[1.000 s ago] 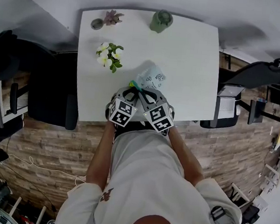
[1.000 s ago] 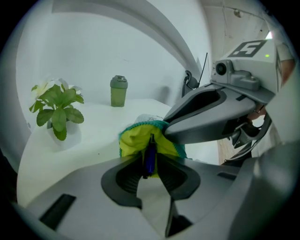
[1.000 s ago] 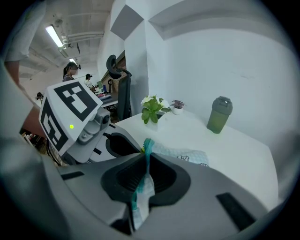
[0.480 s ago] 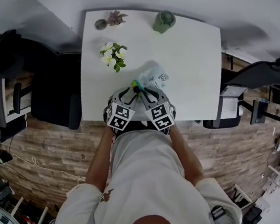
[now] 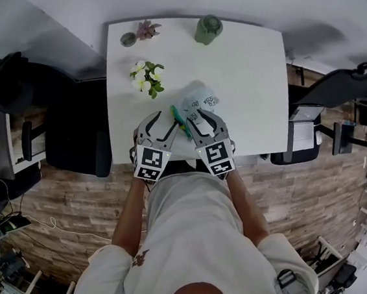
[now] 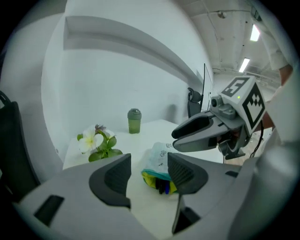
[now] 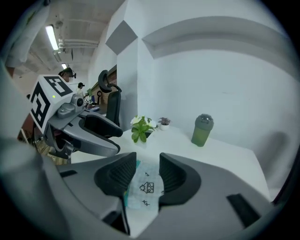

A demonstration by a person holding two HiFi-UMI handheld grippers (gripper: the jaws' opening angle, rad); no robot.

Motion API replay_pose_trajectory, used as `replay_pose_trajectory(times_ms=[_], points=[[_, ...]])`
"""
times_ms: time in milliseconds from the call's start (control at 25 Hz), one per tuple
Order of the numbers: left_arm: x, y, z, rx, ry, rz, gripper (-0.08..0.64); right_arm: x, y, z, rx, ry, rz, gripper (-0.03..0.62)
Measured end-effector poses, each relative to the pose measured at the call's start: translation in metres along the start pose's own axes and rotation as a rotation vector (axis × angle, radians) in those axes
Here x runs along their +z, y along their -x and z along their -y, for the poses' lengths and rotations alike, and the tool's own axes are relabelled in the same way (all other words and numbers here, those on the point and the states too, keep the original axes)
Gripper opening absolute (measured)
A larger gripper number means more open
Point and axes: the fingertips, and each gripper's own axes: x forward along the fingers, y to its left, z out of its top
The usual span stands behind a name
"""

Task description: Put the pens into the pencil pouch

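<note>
A pale, printed pencil pouch lies on the white table. Its yellow-green mouth points at the near edge, and dark pen ends show inside it. My left gripper hovers just left of the mouth. Its jaws have just been opening and stand open, with nothing between them. My right gripper hangs over the pouch's near end. Its jaws have also just been opening and are open, clear of the pouch below. Each gripper shows in the other's view: the right gripper and the left gripper.
White flowers with green leaves stand left of the pouch. A green lidded cup, a small succulent and a grey pot line the far edge. Black chairs stand at the left and the right of the table.
Both grippers have let go and lifted off the pouch, drawing back toward the near edge. The left one swung out to the left. The pouch's mouth now shows.
</note>
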Motion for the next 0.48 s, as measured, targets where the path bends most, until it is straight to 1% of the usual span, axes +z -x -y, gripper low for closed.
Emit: replay_pose_trajectory(times_ms=[160,360,480], points=[[0.041,0.014,-0.01,0.027,-0.04,0.098,0.249,0.025,0.019,0.013,-0.068,-0.01,0.067,0.172],[0.084,0.028,-0.014,0.055,-0.1,0.186,0.256,0.056,0.045,0.025,-0.133,-0.001,0.143,0.201],[0.113,0.039,-0.015,0.073,-0.108,0.26,0.278,0.084,0.064,0.031,-0.162,0.008,0.222,0.247]])
